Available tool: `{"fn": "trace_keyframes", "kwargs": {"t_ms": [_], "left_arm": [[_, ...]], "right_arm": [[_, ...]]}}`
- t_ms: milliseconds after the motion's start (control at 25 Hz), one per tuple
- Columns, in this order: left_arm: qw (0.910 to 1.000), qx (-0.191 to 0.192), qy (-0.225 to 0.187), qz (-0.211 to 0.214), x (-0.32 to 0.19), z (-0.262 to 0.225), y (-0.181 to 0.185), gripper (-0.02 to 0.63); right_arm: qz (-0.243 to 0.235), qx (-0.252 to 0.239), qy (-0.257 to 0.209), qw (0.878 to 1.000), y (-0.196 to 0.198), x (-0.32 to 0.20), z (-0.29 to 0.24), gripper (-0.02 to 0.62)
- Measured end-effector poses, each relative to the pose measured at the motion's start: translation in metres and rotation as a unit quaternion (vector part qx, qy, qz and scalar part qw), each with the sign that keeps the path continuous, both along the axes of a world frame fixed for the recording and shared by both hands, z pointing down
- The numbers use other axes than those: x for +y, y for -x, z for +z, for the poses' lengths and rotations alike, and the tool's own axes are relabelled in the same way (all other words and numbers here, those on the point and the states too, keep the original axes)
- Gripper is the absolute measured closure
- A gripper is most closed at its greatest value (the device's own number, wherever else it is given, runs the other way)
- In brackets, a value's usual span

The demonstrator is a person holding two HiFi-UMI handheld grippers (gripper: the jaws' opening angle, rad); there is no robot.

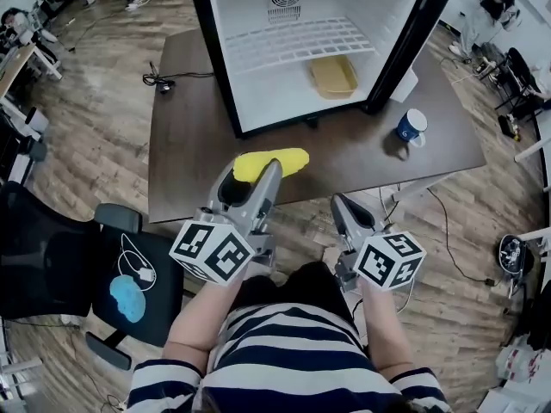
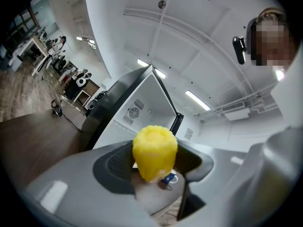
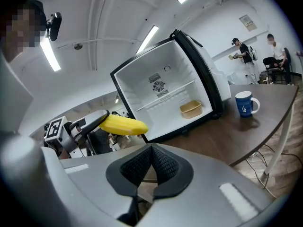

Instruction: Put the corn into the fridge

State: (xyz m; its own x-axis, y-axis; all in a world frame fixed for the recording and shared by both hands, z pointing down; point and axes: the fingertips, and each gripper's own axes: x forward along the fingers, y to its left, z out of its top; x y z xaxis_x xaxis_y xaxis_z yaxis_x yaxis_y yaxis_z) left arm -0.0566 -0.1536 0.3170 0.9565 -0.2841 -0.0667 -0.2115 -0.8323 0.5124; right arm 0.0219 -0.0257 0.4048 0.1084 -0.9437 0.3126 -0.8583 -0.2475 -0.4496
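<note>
A yellow corn cob [image 1: 272, 163] is clamped in my left gripper [image 1: 250, 177], held in the air over the near edge of the dark table [image 1: 189, 144]. It sticks out towards the fridge; its blunt end fills the left gripper view as the corn [image 2: 154, 151] between the dark pads [image 2: 112, 167]. The small fridge [image 1: 306, 41] stands open on the table, white inside, with a wire shelf [image 1: 297, 41]. My right gripper [image 1: 344, 210] hangs shut and empty off the table's near edge. From the right gripper view the corn [image 3: 124, 125] shows at the left, before the fridge [image 3: 168, 96].
A tan tray [image 1: 334, 76] lies on the fridge floor. A blue mug [image 1: 411, 127] stands on the table to the fridge's right. A black cable [image 1: 164, 79] lies at the table's far left. A black chair [image 1: 77, 265] stands to my left.
</note>
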Motion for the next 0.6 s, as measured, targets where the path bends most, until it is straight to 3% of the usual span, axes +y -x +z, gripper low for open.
{"fn": "trace_keyframes", "kwargs": {"t_ms": [160,600], "left_arm": [[0.9995,0.001,-0.013,-0.027,-0.007,-0.008,-0.017,0.606],[0.9913,0.032,-0.034,-0.123,-0.023,-0.042,-0.088,0.606]], "right_arm": [[-0.016,0.005,-0.006,1.0,-0.037,-0.014,-0.002,0.604],[-0.127,0.025,-0.017,0.991,-0.122,-0.058,-0.023,0.604]]}}
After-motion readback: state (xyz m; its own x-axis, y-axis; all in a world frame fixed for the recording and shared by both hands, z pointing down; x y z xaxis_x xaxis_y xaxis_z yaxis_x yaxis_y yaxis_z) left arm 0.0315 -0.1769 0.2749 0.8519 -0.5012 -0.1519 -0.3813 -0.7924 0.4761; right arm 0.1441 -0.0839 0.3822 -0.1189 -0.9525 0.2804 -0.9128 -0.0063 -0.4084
